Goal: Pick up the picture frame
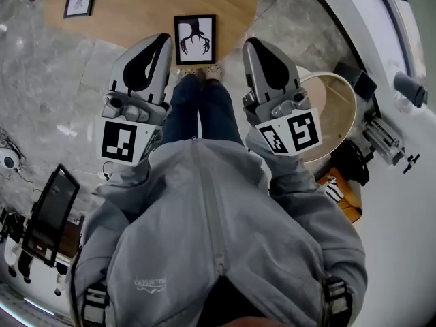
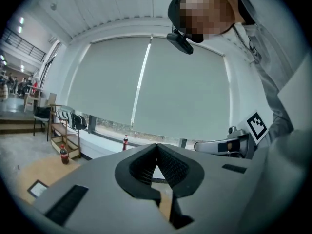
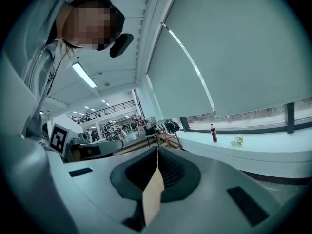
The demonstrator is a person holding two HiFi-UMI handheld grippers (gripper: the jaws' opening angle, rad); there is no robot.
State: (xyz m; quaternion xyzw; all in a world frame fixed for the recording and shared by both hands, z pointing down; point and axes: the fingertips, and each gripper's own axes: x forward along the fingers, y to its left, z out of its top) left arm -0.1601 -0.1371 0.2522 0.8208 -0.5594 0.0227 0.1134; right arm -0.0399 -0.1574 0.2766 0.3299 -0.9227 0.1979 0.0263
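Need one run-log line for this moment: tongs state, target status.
left tongs: shut, empty | right tongs: shut, empty | black-framed antler picture: ahead of both tongs, not held | phase: pre-grasp

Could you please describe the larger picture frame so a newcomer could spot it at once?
Find the round tan patch on the grey floor. At its near edge, just beyond the person's shoes, sits the picture frame. Unlike the small frame further left, it is larger and shows a black antler-like shape.

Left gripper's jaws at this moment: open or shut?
Shut: in its own view the left gripper has its ribbed pads meeting at the tips, with nothing between them.
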